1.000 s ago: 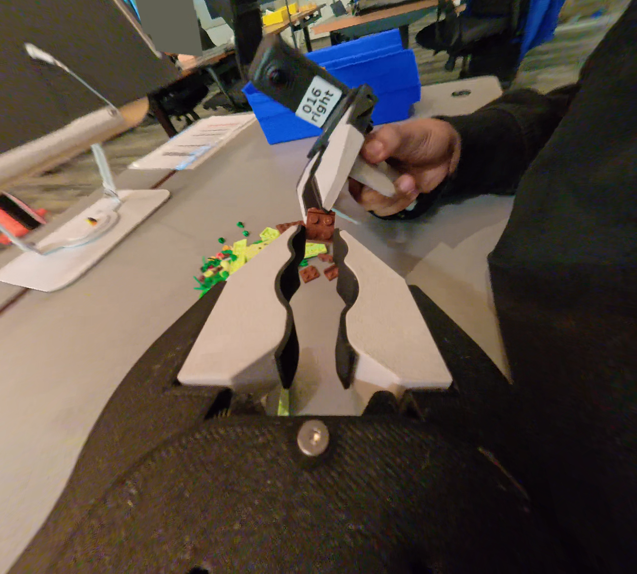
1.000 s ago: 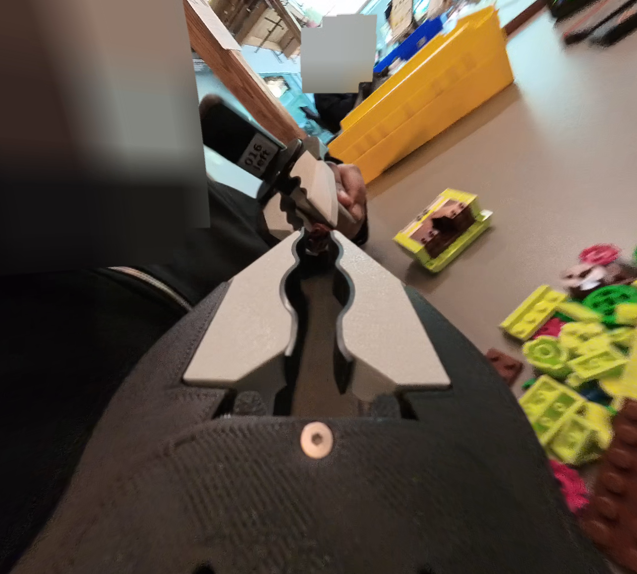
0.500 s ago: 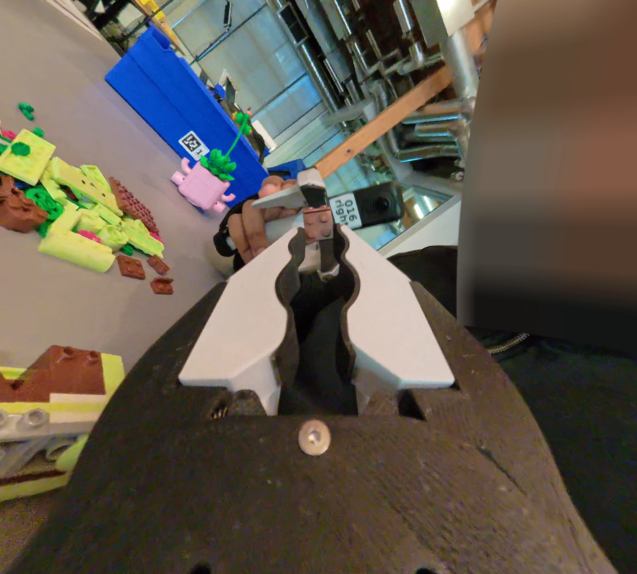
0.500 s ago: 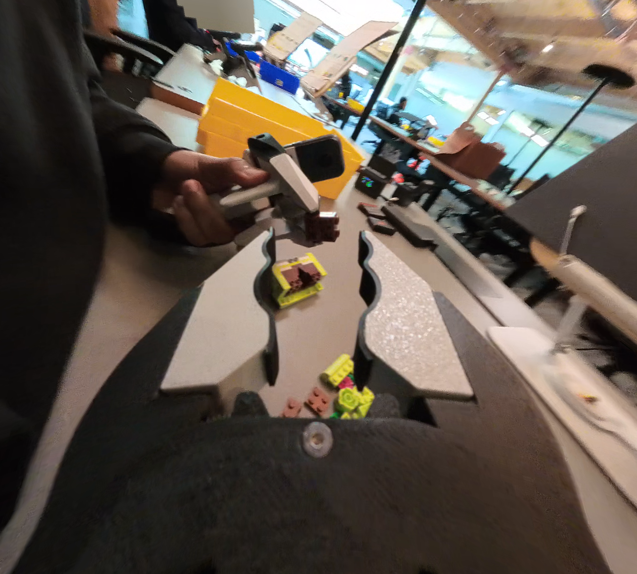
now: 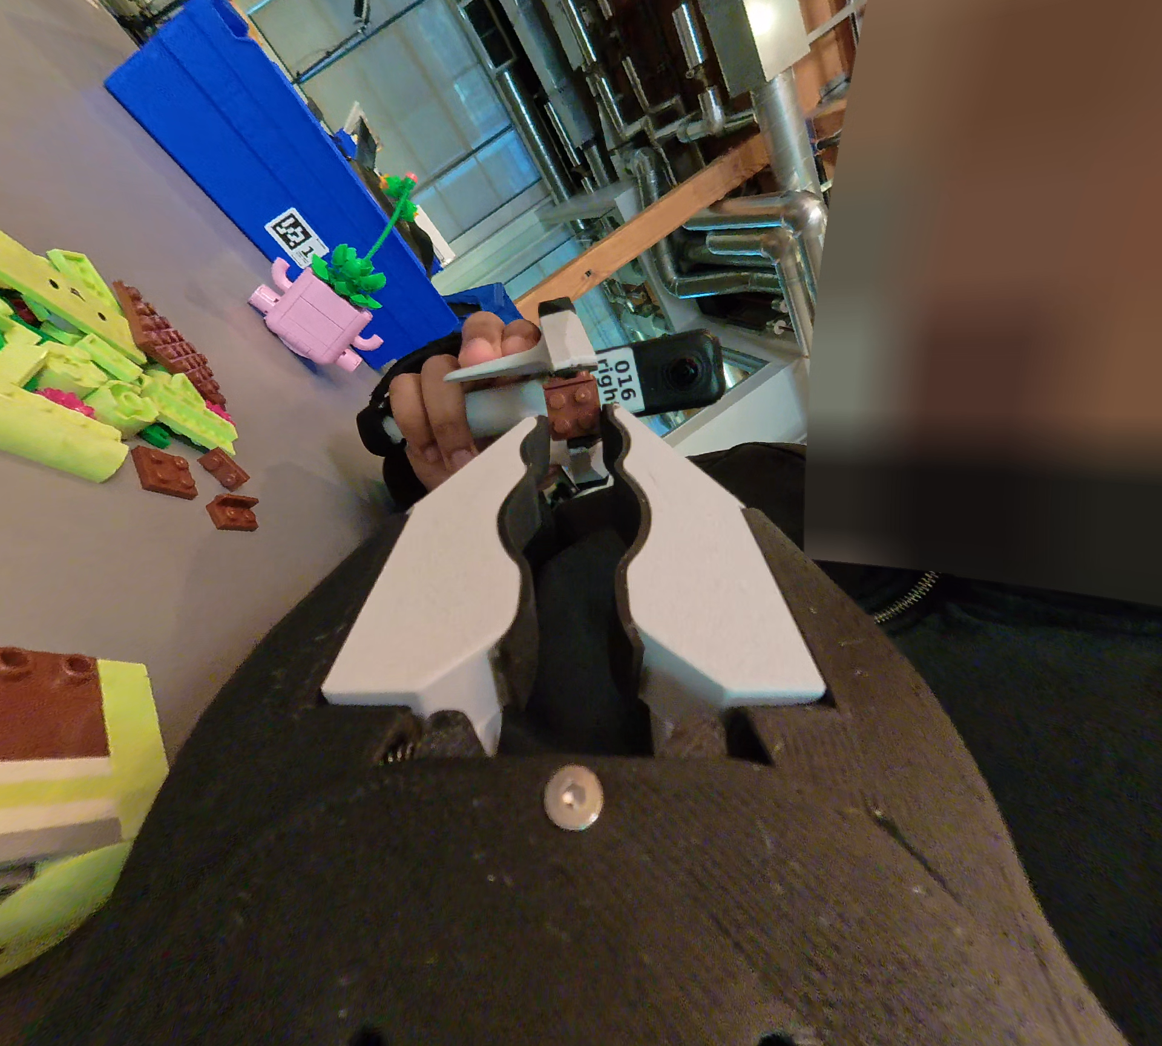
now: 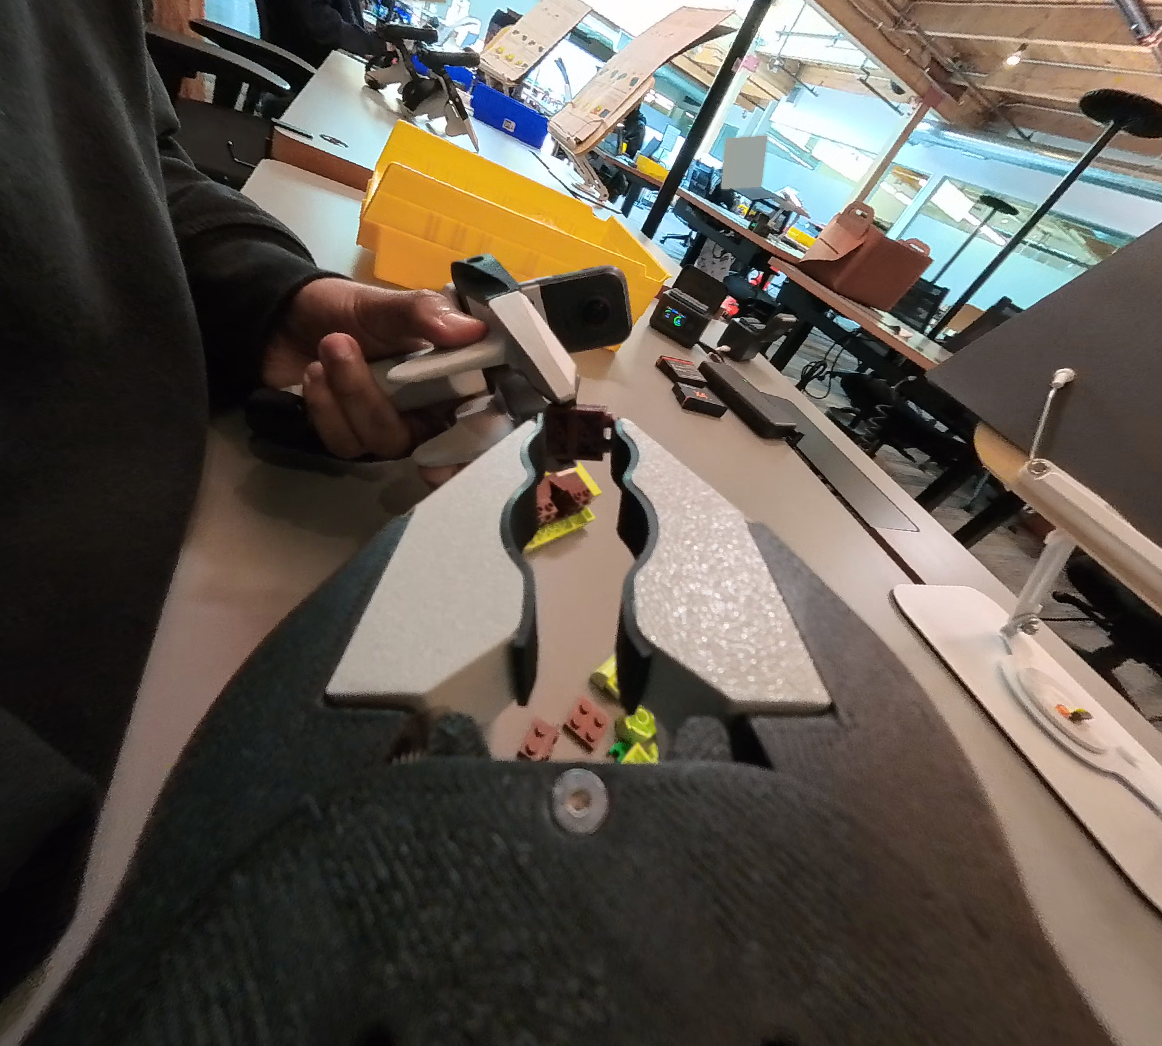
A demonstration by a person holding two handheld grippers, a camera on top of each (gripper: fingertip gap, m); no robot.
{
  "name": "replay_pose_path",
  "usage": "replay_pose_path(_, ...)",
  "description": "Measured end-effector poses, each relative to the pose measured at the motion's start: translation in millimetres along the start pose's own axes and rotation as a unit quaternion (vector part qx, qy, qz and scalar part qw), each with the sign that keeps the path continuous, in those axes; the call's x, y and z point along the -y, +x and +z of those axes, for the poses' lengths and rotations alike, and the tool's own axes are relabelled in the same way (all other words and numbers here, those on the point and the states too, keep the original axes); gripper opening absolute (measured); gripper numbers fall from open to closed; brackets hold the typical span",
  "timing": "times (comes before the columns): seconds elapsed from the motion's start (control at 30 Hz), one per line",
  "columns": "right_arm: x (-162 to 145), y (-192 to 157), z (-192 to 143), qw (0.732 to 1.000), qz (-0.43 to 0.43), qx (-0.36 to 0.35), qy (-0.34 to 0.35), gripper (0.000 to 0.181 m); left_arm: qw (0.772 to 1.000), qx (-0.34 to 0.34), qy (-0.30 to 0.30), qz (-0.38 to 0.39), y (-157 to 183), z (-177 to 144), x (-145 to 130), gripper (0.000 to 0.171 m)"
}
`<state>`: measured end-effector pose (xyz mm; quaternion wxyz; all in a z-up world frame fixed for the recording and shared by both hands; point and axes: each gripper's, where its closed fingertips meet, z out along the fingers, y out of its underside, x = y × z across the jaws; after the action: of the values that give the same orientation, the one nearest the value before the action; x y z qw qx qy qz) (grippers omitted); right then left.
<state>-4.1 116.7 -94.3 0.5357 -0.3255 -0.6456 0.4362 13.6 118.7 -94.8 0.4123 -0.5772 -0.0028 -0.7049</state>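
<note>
My left gripper (image 5: 573,423) is shut on a small brown brick piece (image 5: 569,403) and holds it in the air above the grey table (image 5: 126,563). My right gripper (image 6: 576,430) faces it from the other side, and its jaws have closed on the same brick piece (image 6: 575,437). In the left wrist view one of the right gripper's fingers (image 5: 566,334) sits above the piece and the other below it. In the right wrist view one of the left gripper's fingers (image 6: 534,337) comes down onto the piece. A lime and brown build (image 6: 563,503) lies on the table below.
A pile of lime, green and brown bricks (image 5: 82,362) and loose brown plates (image 5: 166,469) lie at the left. A pink pot with a green plant (image 5: 320,312) stands before a blue bin (image 5: 251,136). A yellow bin (image 6: 490,236), black devices (image 6: 754,406) and a white stand base (image 6: 1006,670) are nearby. My two grippers' fingertips are within a few centimetres of each other.
One second ago the right gripper held the piece and the left was open. Then the left shut on it and the right opened wide. Now the right has closed on it again.
</note>
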Motion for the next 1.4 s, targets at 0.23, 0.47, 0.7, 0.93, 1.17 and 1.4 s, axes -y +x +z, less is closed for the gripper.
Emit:
replay_pose_path(0.23,-1.3,1.8,1.3,0.999,-0.033,-0.022,-0.005,0.027,1.000,0.014,0.009,-0.013,-6.9,-2.4,2.5,0.013)
replay_pose_path(0.47,-5.0,1.1,4.4,0.999,-0.017,-0.019,-0.025,0.019,1.000,0.017,0.003,-0.003,-7.4,-0.9,-0.6,0.012)
replay_pose_path(0.7,-4.6,-0.8,2.6,0.999,0.044,0.014,-0.012,0.018,1.000,0.004,-0.004,-0.021,-8.1,0.4,-3.4,0.013)
replay_pose_path(0.93,-0.3,1.1,-0.5,0.998,0.066,0.021,0.002,0.018,1.000,-0.015,0.006,-0.026,-4.7,-0.5,-1.3,0.024)
replay_pose_path(1.17,-0.1,2.7,-1.4,0.997,0.073,0.022,0.007,0.018,0.998,-0.036,0.002,-0.050,-2.2,0.6,-3.3,0.029)
replay_pose_path(1.4,-1.3,-2.1,1.0,0.998,0.058,0.027,0.002,0.018,0.997,-0.038,0.004,-0.061,-3.7,-0.2,-2.8,0.020)
